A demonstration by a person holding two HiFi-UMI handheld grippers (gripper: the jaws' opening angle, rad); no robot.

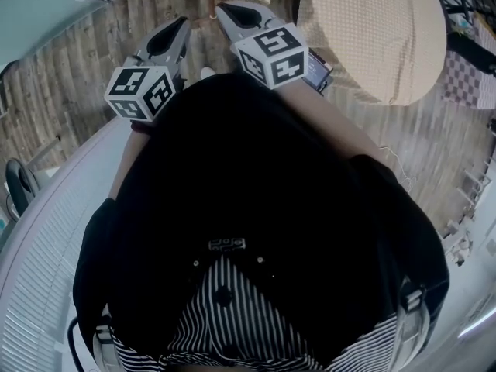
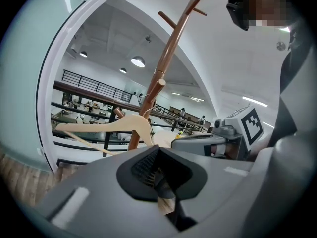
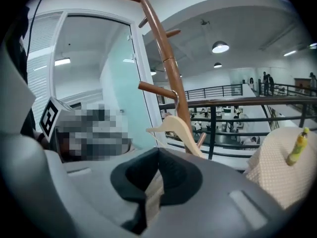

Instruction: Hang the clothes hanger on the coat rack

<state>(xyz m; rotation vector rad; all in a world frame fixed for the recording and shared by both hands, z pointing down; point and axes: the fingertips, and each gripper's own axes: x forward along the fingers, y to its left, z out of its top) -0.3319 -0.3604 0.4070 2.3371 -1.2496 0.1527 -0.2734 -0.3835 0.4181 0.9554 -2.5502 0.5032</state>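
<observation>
Hanger (image 3: 174,125) of pale wood sits at the middle of the right gripper view, and it seems to hang from a lower peg of the brown coat rack (image 3: 166,48). Your right gripper (image 3: 158,155) is just below it in the frame, with its jaws together on nothing. Your left gripper (image 2: 157,152) also has its jaws together, apart from the hanger.
</observation>
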